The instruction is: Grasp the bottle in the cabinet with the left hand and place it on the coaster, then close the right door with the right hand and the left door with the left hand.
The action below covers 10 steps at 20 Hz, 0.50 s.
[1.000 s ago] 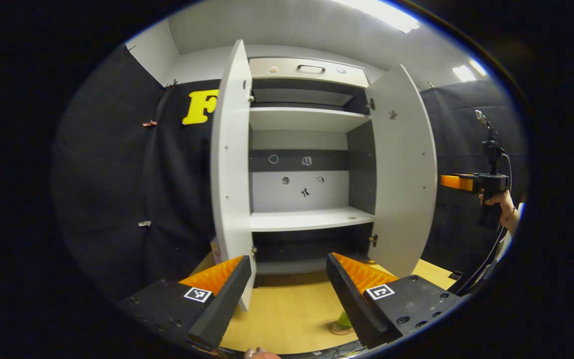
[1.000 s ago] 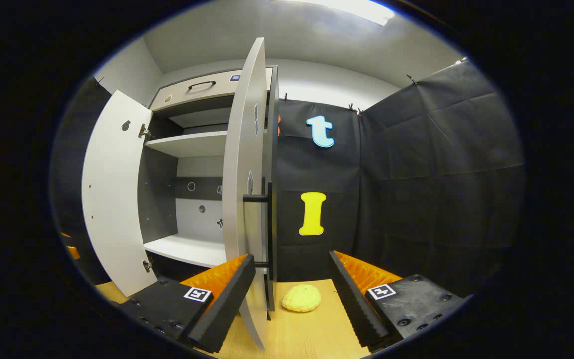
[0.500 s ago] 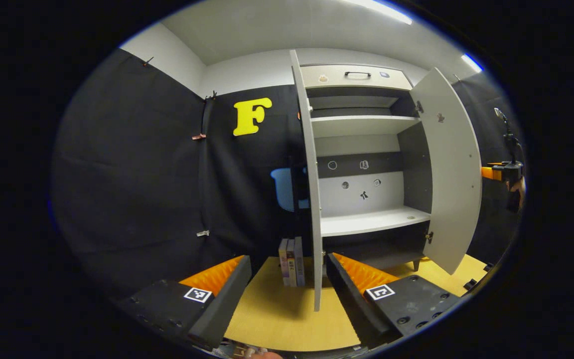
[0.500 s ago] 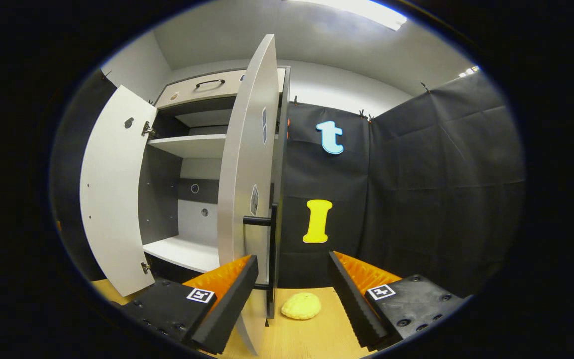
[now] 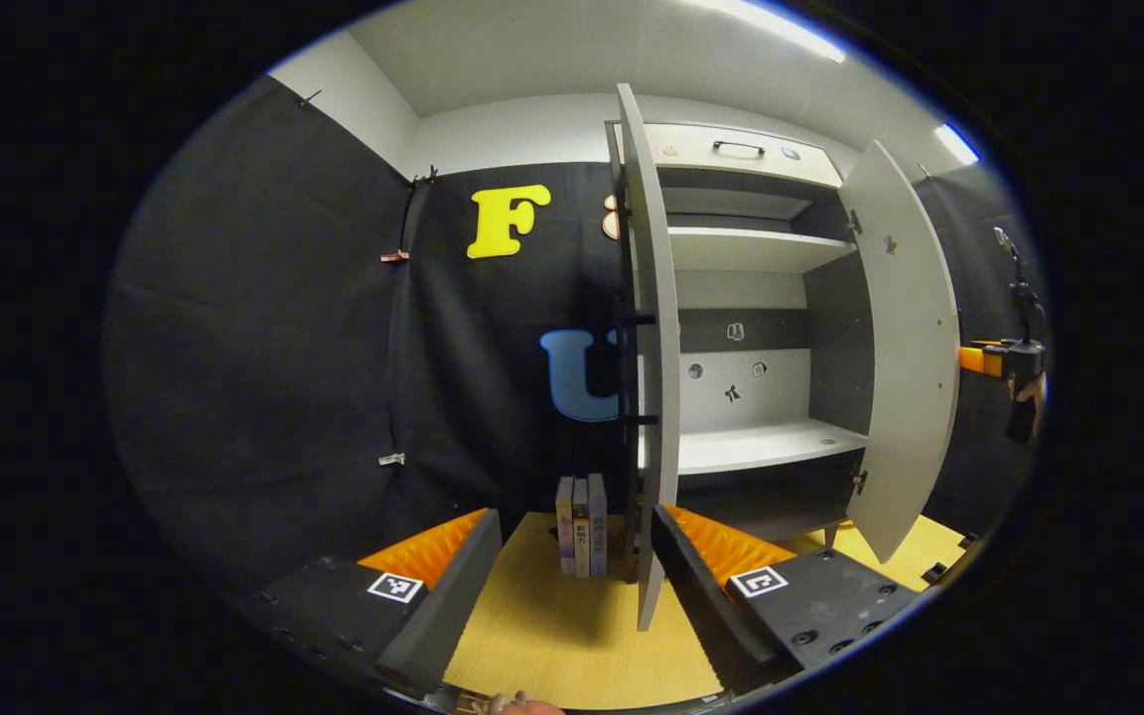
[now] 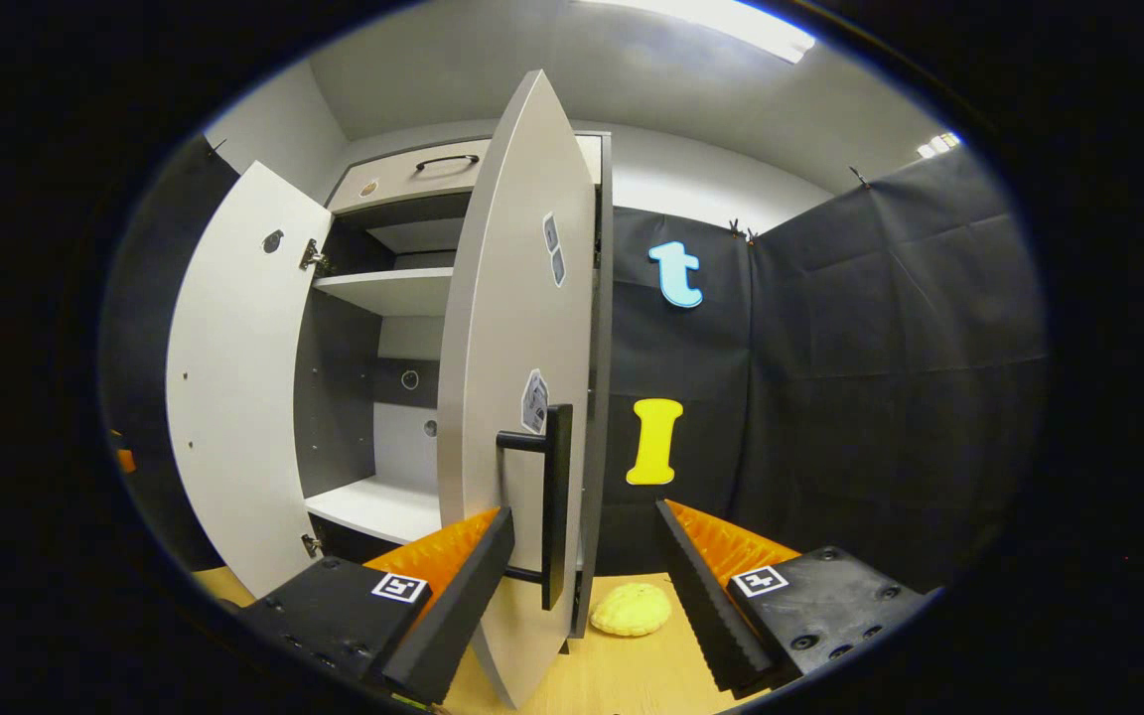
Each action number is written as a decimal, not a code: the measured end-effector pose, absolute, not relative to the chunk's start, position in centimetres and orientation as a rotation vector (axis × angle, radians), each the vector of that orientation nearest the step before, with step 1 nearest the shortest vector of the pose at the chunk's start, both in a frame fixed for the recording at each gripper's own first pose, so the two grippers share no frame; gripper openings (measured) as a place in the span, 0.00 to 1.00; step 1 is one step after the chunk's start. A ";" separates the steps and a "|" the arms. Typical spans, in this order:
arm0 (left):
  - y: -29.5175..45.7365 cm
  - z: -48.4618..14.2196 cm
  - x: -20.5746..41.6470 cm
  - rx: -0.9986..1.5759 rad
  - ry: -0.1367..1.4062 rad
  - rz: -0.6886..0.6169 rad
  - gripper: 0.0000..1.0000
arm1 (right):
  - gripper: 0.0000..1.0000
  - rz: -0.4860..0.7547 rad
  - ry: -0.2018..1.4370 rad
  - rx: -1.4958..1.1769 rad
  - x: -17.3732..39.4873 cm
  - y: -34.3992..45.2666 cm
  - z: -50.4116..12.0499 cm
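The cabinet [image 5: 751, 298] stands tall on the wooden desk [image 5: 572, 636], both doors swung out and its pale shelves bare as far as I can see. From the left gripper view the left door [image 5: 653, 377] is seen nearly edge-on, with its dark bar handle on the outer face, and the right door [image 5: 905, 348] hangs wide open beyond it. From the right gripper view the right door [image 6: 507, 397] fills the middle, its black handle [image 6: 554, 501] just ahead of the right gripper [image 6: 582, 586]. That gripper's fingers are spread well apart and hold nothing; the left-hand finger sits close beside the door's lower edge, though I cannot tell whether it touches. The left gripper [image 5: 572, 586] is likewise wide open and empty, the left door's bottom edge standing between its fingers. A few books [image 5: 581, 524] stand upright on the desk just outside the left door. A yellow, lumpy object [image 6: 630, 609] lies on the desk past the right door. I cannot see the bottle or the coaster.
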State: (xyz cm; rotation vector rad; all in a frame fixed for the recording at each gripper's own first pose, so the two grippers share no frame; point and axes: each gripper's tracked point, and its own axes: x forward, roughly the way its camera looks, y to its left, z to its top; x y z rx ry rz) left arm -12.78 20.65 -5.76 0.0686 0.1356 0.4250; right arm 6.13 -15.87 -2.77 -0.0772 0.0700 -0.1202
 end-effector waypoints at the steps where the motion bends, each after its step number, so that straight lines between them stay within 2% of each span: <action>1: 21.3 -5.9 -12.5 0.069 0.137 0.418 0.96 | 0.95 -0.114 0.072 -0.082 6.4 -14.9 -2.9; 6: 24.2 -5.6 -12.0 0.080 0.131 0.389 0.96 | 0.95 -0.001 0.082 -0.096 8.1 -8.1 -3.9; 10: 25.5 -3.5 -9.2 0.065 0.088 0.324 0.96 | 0.98 0.013 0.088 -0.107 7.3 -5.9 -3.9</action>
